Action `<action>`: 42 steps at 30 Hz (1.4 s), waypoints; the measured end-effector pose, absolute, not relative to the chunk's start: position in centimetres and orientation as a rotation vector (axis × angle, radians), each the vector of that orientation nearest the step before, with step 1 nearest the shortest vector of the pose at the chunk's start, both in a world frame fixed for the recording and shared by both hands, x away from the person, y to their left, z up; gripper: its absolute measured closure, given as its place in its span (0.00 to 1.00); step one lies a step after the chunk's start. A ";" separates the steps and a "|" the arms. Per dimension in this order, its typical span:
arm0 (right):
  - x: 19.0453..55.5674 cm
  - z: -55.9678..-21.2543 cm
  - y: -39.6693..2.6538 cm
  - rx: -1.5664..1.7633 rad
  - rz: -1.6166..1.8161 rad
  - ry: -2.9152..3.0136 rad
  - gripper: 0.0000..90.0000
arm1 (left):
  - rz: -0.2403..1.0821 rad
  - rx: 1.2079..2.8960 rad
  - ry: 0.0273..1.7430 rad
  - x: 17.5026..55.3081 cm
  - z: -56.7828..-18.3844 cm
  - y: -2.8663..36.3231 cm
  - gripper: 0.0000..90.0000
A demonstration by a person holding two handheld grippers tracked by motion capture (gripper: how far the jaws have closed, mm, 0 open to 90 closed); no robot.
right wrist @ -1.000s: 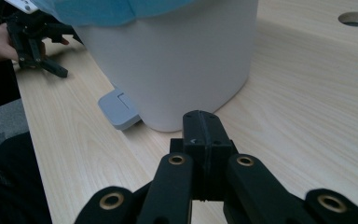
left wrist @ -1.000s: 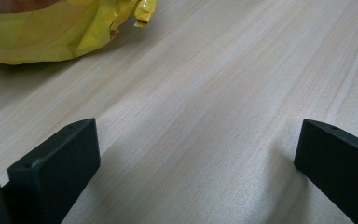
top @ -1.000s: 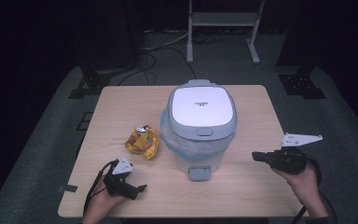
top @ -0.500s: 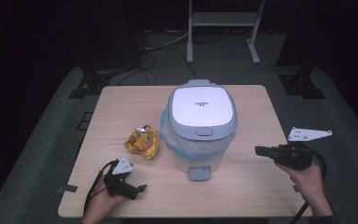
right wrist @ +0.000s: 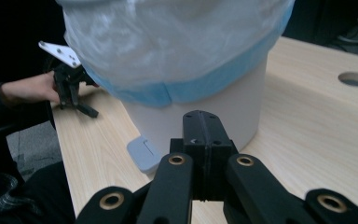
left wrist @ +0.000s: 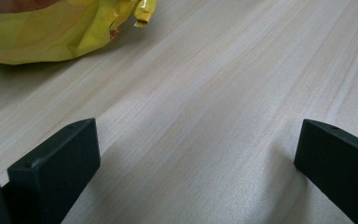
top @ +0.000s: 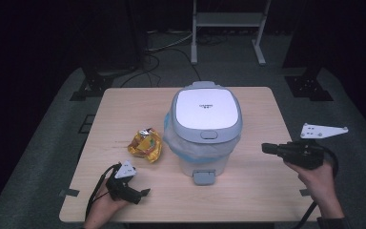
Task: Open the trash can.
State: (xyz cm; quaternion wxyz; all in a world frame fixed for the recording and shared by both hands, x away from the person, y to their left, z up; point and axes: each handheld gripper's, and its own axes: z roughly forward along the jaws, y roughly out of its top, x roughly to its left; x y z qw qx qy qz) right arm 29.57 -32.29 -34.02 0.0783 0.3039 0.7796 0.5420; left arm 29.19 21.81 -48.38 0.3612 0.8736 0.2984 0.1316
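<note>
A pedal bin (top: pixel 205 157) with a white and grey lid (top: pixel 206 112) stands at the table's middle, lined with a clear and blue bag (right wrist: pixel 177 46); its grey pedal (top: pixel 204 177) faces me. A crumpled yellow wrapper (top: pixel 145 145) lies left of the bin. My left gripper (top: pixel 140 194) rests on the table near the front left edge, open, with bare wood between its jaws (left wrist: pixel 196 154) and the wrapper (left wrist: pixel 51 28) just beyond them. My right gripper (top: pixel 268 149) hovers right of the bin, shut and empty, pointing at the bin's side (right wrist: pixel 205 135).
The wooden table (top: pixel 252 191) has a round cable hole (right wrist: pixel 355 78) beyond the bin. In the right gripper view, a hand holds the other gripper (right wrist: pixel 72 88) at the left. A metal stand (top: pixel 226 19) and cables sit on the dark floor behind the table.
My right gripper has risen and drifted slightly right, still shut. The left gripper, bin and wrapper have not moved.
</note>
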 end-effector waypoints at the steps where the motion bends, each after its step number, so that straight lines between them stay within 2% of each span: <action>1: 29.5 -33.8 -32.3 0.902 1.634 2.328 1.00 | 0.339 2.251 0.769 29.2 -48.4 21.8 0.00; 23: 29.0 -29.3 -31.0 0.765 1.735 2.273 1.00 | 0.339 2.251 0.769 29.2 -48.4 21.8 0.00; 42: 29.7 -27.1 -27.3 0.633 1.843 2.304 1.00 | 0.342 2.251 0.772 29.2 -48.4 21.7 0.00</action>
